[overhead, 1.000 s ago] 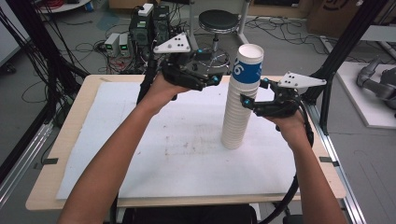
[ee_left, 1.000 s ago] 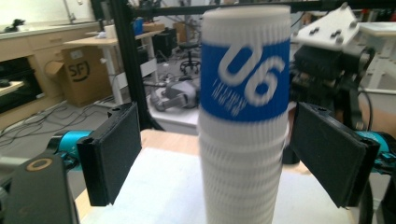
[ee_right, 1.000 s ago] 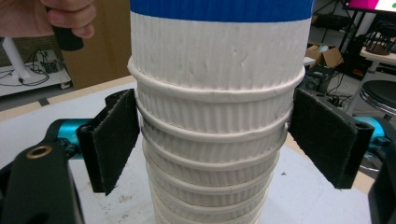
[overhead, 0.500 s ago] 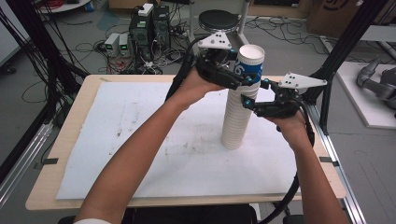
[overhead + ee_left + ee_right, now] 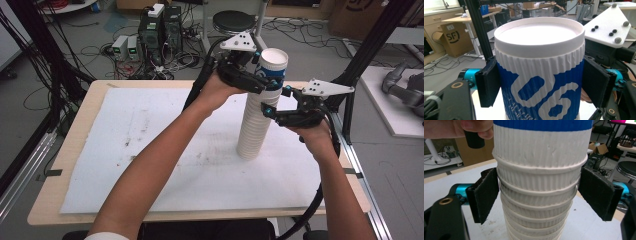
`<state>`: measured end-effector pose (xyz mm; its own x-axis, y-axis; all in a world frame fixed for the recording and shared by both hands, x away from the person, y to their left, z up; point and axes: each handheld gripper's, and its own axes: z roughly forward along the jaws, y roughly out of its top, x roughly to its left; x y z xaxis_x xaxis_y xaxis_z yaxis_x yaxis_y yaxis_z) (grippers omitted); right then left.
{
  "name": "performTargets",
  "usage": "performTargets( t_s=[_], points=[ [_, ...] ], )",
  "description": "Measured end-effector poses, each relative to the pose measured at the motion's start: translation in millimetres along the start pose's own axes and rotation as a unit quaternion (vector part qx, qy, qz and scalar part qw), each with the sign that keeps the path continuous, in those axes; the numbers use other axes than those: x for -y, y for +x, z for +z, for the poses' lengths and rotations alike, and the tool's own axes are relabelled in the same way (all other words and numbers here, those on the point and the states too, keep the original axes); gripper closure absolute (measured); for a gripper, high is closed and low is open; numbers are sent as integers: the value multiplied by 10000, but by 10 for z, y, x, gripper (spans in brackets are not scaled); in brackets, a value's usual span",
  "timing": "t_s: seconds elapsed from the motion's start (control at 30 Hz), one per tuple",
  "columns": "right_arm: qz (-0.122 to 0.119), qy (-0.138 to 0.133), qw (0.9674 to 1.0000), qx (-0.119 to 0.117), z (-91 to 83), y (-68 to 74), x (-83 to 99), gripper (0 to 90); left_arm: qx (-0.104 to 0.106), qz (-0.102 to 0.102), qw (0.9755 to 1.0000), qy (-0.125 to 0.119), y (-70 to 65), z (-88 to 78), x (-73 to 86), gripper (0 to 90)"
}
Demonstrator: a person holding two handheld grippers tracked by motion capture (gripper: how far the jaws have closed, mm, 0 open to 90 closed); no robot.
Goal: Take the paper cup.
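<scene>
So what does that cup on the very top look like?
The top cup is ribbed paper, white near its rolled rim and blue below with big white markings. It looks empty. It stands upright atop the cup stack on the table's white sheet. The left tongs sit on either side of it, pads against its wall.

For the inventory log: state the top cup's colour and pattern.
The top cup is ribbed white with a blue band and white lettering, clearest in the left gripper view.
</scene>
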<state>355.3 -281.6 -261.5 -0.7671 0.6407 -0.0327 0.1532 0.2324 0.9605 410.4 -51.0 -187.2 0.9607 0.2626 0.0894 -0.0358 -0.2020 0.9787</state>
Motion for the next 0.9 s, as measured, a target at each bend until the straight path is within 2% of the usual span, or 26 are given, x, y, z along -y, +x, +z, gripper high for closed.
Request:
performTargets(
  t_s=[0.2, 0.3, 0.53, 0.7, 0.77, 0.9],
  points=[
    [0, 3, 10000, 0, -8, -4, 3, 178, -48, 34, 9995, -298, -3, -46, -143, 261],
    [13, 5, 10000, 4, -5, 3, 3, 177, -152, -5, 9981, -593, 2, -137, -292, 263],
    [29, 6, 10000, 68, -24, 7, 70, 176, -311, -45, 9952, -931, 14, -416, -521, 263],
    [-102, 26, 9999, 46, -85, 52, 192, 175, -424, -123, 9930, -1097, 26, -702, -489, 263],
    [-89, 55, 9999, 21, -114, 60, 244, 175, -470, -187, 9909, -1250, 34, -815, -447, 264],
    [-50, 139, 9999, 58, -173, 67, 337, 175, -567, -225, 9889, -1352, 51, -1014, -376, 265]
  ],
)
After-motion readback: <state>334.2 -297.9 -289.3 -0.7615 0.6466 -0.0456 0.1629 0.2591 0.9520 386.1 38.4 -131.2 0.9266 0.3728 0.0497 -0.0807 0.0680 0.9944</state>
